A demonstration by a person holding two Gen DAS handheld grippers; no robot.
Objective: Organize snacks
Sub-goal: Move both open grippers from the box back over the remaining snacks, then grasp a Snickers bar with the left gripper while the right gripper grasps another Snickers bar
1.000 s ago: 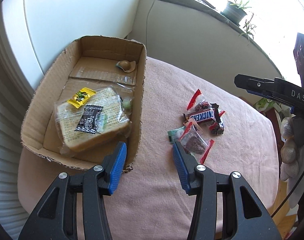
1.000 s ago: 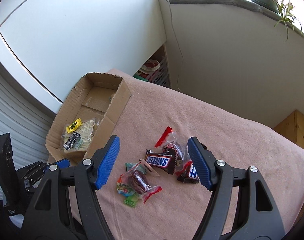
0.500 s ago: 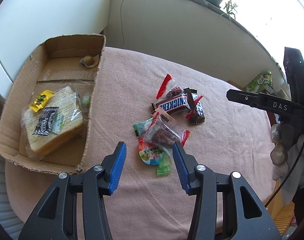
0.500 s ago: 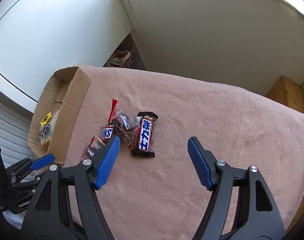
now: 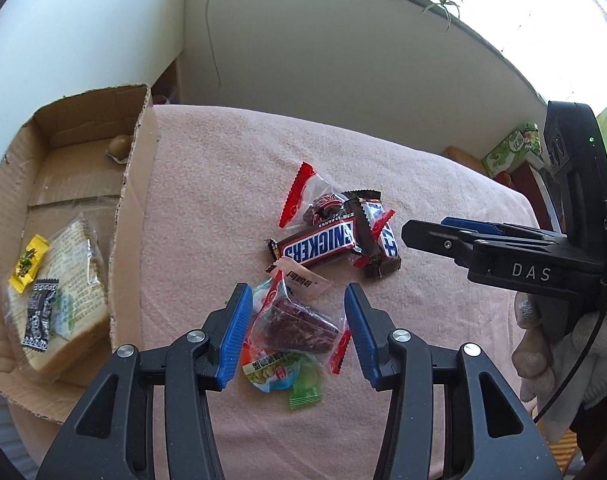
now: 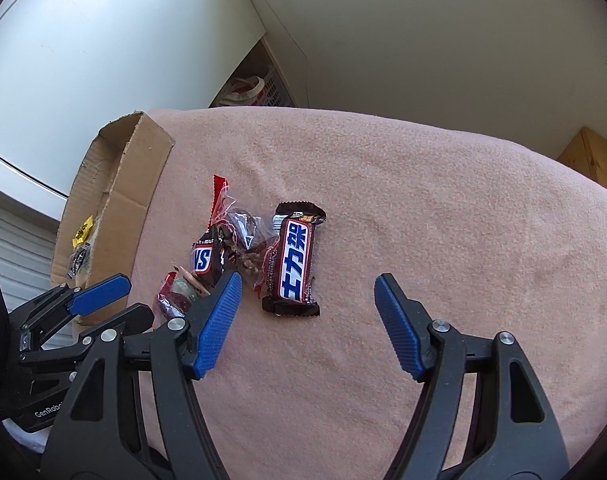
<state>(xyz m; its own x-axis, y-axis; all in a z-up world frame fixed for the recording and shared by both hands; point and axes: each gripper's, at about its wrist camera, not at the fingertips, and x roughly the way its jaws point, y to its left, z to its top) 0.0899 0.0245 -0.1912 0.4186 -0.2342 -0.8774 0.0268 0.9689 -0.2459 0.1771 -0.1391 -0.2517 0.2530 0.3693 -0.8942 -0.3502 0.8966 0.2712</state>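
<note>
Left gripper (image 5: 293,330): blue-padded black jaws stood apart, straddling a clear red-edged packet of dark dried fruit (image 5: 299,326) at lower centre; the pads did not press it.
Right gripper (image 6: 305,324): jaws wide and empty over bare pink cloth (its side view sat at the right edge of the left wrist frame).
Snack pile: a brown Snickers bar (image 5: 319,245) lay just above the packet, touching a second brown bar with blue-and-white lettering (image 6: 293,266); a round green-printed jelly cup (image 5: 277,372) lay under the packet.
Brown cardboard box (image 5: 133,216): at the left of the frame, holding a wrapped slice of bread (image 5: 69,300), a small yellow sachet (image 5: 28,264) and a black one (image 5: 39,316).
Surface: pink fleece cloth (image 6: 443,208) under everything.
</note>
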